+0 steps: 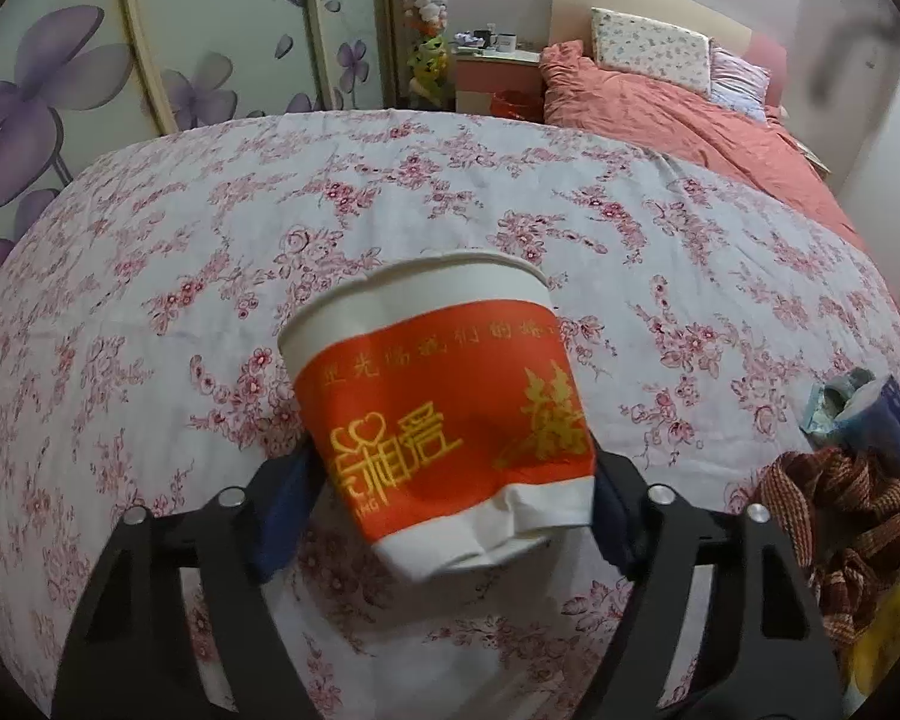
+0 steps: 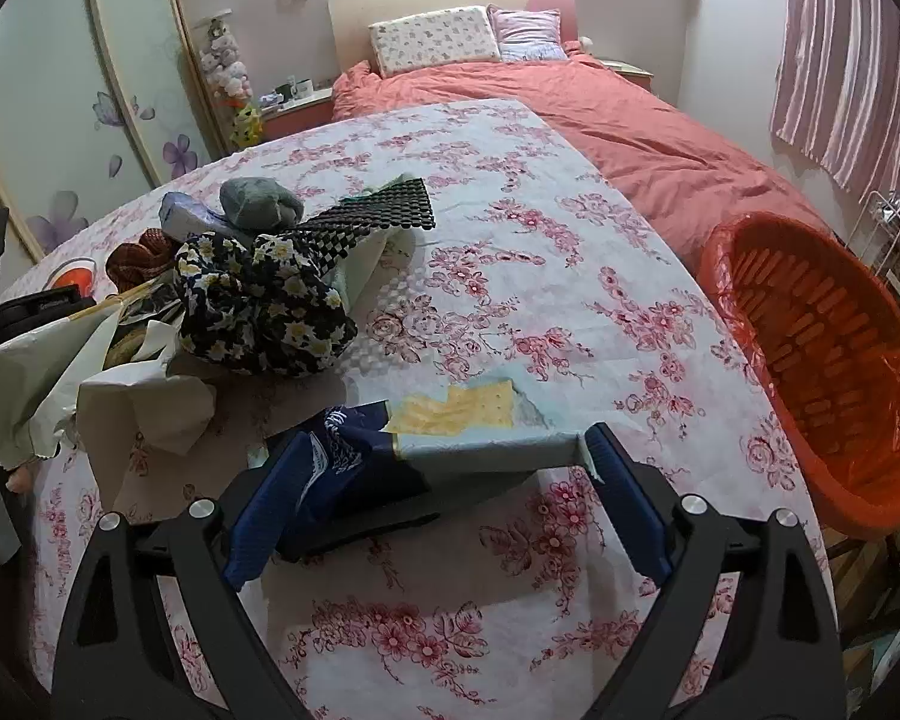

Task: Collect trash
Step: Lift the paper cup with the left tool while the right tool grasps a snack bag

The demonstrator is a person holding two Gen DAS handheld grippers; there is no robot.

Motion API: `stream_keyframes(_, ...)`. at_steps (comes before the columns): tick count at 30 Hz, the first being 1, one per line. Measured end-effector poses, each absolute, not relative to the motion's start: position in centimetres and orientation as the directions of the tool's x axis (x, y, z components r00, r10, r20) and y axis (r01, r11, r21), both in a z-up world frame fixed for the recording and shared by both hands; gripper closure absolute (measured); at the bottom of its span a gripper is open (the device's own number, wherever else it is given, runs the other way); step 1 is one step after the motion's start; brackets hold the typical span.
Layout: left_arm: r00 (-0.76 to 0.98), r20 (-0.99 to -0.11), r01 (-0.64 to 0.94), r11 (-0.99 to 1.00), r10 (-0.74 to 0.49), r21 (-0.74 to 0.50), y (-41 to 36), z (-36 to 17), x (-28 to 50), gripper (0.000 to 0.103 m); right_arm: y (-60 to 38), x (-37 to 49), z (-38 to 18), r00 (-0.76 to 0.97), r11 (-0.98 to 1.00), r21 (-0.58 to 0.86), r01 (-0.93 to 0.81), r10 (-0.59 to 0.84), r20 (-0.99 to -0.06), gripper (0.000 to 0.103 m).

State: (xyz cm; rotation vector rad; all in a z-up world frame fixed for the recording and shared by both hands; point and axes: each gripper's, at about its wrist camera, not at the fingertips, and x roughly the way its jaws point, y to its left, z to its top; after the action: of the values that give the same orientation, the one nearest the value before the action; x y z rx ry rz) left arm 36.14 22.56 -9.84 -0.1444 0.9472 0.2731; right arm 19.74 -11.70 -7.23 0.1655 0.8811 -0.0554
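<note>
A paper cup (image 1: 444,414) with a red band and gold characters hangs tilted over the flowered tablecloth (image 1: 150,300). Its bottom edge is dented. My left gripper (image 1: 450,498) is shut on it, with the blue pads pressing on both sides of its lower half. In the right wrist view, a flat wrapper (image 2: 450,426), dark blue, yellow and grey, spans the gap between the pads of my right gripper (image 2: 447,480). That gripper is shut on it just above the table, and a shadow lies under it.
An orange basket (image 2: 822,348) with a plastic liner stands off the table's right edge. A pile at the table's left holds a floral cloth (image 2: 258,306), a black mesh mat (image 2: 360,216), crumpled paper (image 2: 138,402) and a brown woven cloth (image 1: 834,504). A bed (image 2: 630,120) lies behind.
</note>
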Motion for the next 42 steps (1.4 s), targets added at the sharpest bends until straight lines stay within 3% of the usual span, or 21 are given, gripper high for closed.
stream_keyframes(11,0.583,-0.805,-0.189,0.982,0.11,-0.003,20.8,-10.1,32.6,0.029,-11.7,19.1,-7.7,0.62,0.983,0.139,0.117,0.037,-0.784,0.013)
stream_keyframes(14,0.583,-0.805,-0.188,0.982,0.11,-0.001,20.8,-10.1,32.3,0.029,-11.5,18.8,-7.8,0.632,0.985,0.133,0.105,0.037,-0.774,0.029)
stream_keyframes(15,0.583,-0.805,-0.189,0.982,0.111,-0.001,20.8,-10.1,32.3,0.029,-11.3,18.7,-7.7,0.64,0.987,0.131,0.096,0.04,-0.768,0.044)
stream_keyframes(16,0.583,-0.804,-0.189,0.982,0.112,0.0,20.8,-10.1,32.3,0.029,-11.2,18.7,-7.5,0.641,0.987,0.136,0.088,0.048,-0.766,0.049)
stream_keyframes(18,0.583,-0.805,-0.189,0.982,0.11,-0.002,20.8,-10.1,32.3,0.029,-11.2,18.8,-7.5,0.642,0.986,0.152,0.075,0.069,-0.764,0.068)
stream_keyframes(21,0.591,-0.8,-0.186,0.982,0.104,-0.01,20.9,-9.8,32.1,0.029,-11.3,18.9,-7.4,0.643,0.982,0.179,0.06,0.099,-0.76,0.083)
stream_keyframes(24,0.607,-0.787,-0.182,0.983,0.107,-0.008,20.8,-9.1,31.8,0.029,-11.5,18.6,-6.8,0.659,0.98,0.19,0.055,0.107,-0.744,0.089)
stream_keyframes(42,0.721,-0.692,-0.081,0.996,0.026,-0.047,15.8,-0.7,27.5,0.029,-14.8,16.3,-1.6,0.773,0.972,0.223,0.069,0.089,-0.628,0.092)
